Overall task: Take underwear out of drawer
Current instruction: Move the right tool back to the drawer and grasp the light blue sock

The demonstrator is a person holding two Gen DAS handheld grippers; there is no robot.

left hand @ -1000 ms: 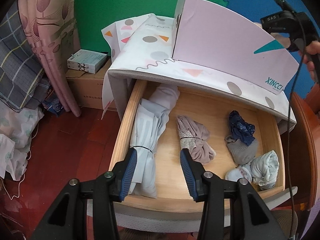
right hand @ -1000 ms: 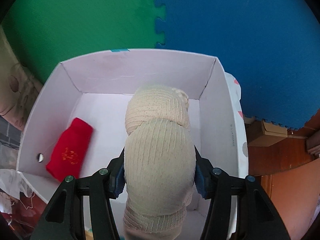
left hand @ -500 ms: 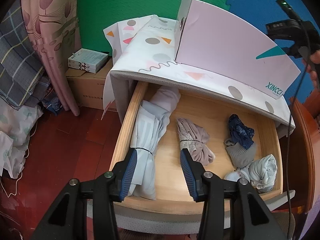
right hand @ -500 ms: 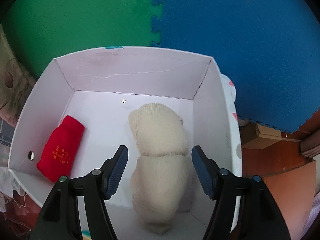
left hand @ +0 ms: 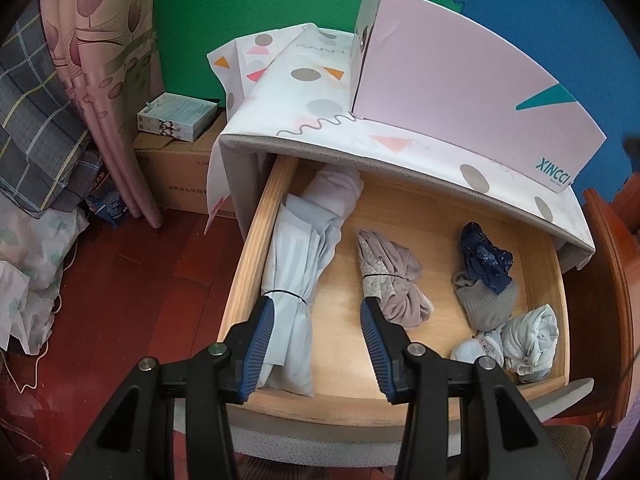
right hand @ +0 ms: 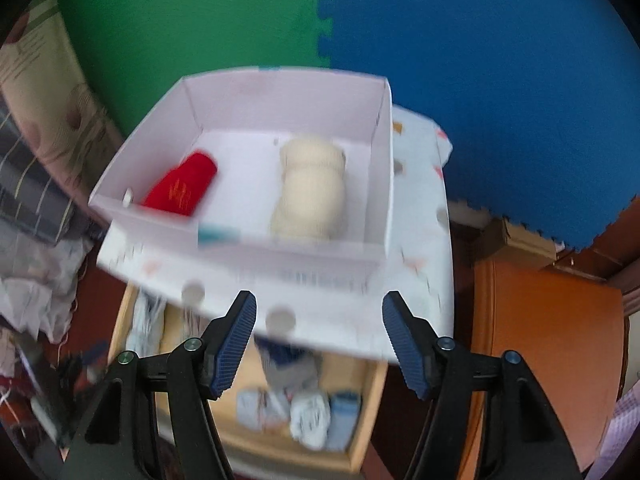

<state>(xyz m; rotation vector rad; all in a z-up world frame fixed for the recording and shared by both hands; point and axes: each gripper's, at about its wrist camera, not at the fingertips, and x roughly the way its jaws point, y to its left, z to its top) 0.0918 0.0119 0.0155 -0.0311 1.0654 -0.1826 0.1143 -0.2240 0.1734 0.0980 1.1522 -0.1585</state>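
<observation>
Two rolled garments already lie in the pale pink cardboard box (right hand: 256, 136) on top of the cloth-covered cabinet (left hand: 320, 112): a cream ribbed knit bundle (right hand: 310, 196) near the box's right wall and a red roll with gold lettering (right hand: 182, 190) at its left. The box stands just above the open wooden drawer (left hand: 256, 240), likely so that each piece has only a short way to go from drawer to box.

Right tongs (right hand: 318, 340) hang over the cabinet's front edge with the jaws parted and nothing between them, so I judge the cream bundle delivered and a return to the drawer next. Left tongs (left hand: 316, 344) hover above the drawer's front left part, half open and empty; the left pad lies in line with a long pale blue bundle tied with a black band (left hand: 298, 280) without gripping it.

Underwear left in the drawer: a mauve tied bundle (left hand: 394, 280) in the middle, a dark blue lacy piece (left hand: 484, 256) on a grey one (left hand: 486, 306), and light blue rolls (left hand: 528, 336) in the front right corner.

Right wrist view is smeared, so the drawer's contents there are only coloured blots. From the left wrist view the box's inside is hidden behind its wall, and the drawer's rear runs under the cabinet top.
</observation>
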